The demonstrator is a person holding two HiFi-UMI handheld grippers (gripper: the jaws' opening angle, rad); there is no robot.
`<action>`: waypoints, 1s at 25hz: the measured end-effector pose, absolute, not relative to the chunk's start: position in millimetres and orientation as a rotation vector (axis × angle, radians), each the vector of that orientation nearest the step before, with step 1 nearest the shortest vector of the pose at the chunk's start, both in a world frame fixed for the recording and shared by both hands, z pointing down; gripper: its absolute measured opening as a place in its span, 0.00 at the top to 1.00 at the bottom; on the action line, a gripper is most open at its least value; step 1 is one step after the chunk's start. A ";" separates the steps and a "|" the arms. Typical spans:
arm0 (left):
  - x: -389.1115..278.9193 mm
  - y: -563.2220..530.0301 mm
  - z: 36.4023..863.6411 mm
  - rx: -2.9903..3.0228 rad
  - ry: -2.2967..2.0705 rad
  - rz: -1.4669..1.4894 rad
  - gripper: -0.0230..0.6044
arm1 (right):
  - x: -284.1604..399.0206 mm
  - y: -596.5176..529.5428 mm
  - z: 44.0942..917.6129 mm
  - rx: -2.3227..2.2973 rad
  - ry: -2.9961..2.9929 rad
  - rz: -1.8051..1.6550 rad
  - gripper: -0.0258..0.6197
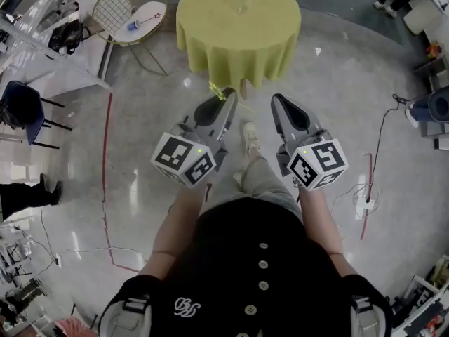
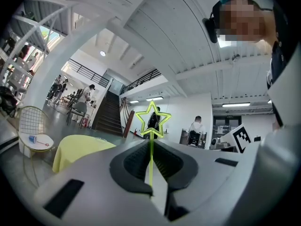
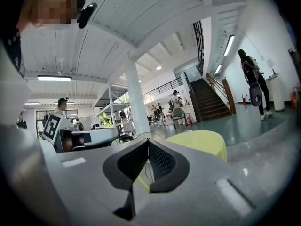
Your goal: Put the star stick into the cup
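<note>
A neon yellow-green star stick (image 2: 152, 120) stands upright between the jaws of my left gripper (image 2: 151, 142), which is shut on its thin stem. In the head view the left gripper (image 1: 230, 97) points toward a round table (image 1: 210, 44) under a yellow cloth, and the star (image 1: 223, 90) shows at its tip. A clear glass cup (image 1: 242, 7) stands on that table, well ahead of both grippers. Beside the left one, my right gripper (image 1: 276, 101) is held level. Its jaws (image 3: 148, 142) meet at the tips with nothing seen gripped. The right gripper view also shows the star (image 3: 105, 120) at left.
A wire chair (image 1: 130, 5) and a small white round table (image 1: 144, 16) stand left of the yellow table (image 2: 77, 149). A blue chair (image 1: 21, 104) is at far left. A red line (image 1: 106, 153) crosses the floor, and a cable and power strip (image 1: 365, 202) lie at right.
</note>
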State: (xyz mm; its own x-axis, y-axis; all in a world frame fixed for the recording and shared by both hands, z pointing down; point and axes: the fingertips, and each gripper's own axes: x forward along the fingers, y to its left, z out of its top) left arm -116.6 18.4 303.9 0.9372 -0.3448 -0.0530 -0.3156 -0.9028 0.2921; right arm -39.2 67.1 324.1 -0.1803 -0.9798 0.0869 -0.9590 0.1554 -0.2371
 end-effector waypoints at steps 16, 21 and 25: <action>-67.8 -76.1 312.5 2.792 -0.548 -0.172 0.93 | 6.8 -31.6 336.3 -1.893 2.389 -0.391 0.95; -42.4 -121.7 308.0 2.782 -0.566 -0.172 0.93 | 28.1 -79.5 335.7 -1.856 2.423 -0.409 0.95; -24.5 -154.5 303.9 2.762 -0.598 -0.176 0.93 | 50.2 -115.2 327.7 -1.837 2.438 -0.399 0.95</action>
State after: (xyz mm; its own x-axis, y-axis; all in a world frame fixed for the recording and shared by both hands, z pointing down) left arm -24.5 -154.5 303.9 0.9052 -0.4215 -0.0542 -0.3835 -0.8651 0.3232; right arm 50.2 -115.2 327.7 -0.2867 -0.9523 0.1047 -0.9360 0.2552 -0.2423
